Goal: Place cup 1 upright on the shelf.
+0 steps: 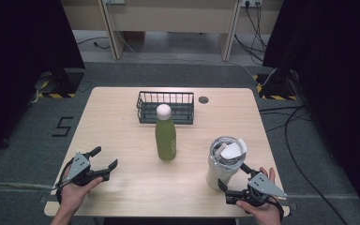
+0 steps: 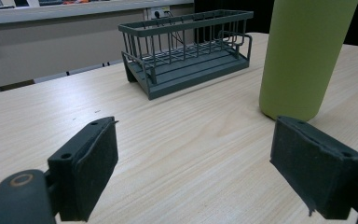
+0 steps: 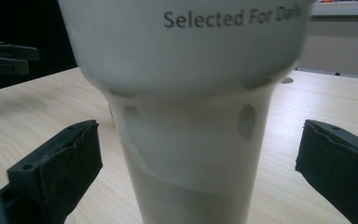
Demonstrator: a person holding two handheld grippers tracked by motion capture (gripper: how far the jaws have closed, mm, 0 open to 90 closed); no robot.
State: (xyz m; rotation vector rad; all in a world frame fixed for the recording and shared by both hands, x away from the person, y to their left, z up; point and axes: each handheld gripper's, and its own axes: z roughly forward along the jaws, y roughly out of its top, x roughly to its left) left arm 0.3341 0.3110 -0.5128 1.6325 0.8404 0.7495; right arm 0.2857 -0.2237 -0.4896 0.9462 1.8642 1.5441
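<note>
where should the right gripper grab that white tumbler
Probably the narrow lower body of the white tumbler, from the near right side where the right gripper sits. It stands upright, flaring wide higher up, and the open fingers already straddle that slimmer part.

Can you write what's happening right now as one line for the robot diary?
right gripper: open, jaws either side of tumbler, not touching | left gripper: open, empty | bottle: upright mid-table | basket: behind bottle
</note>
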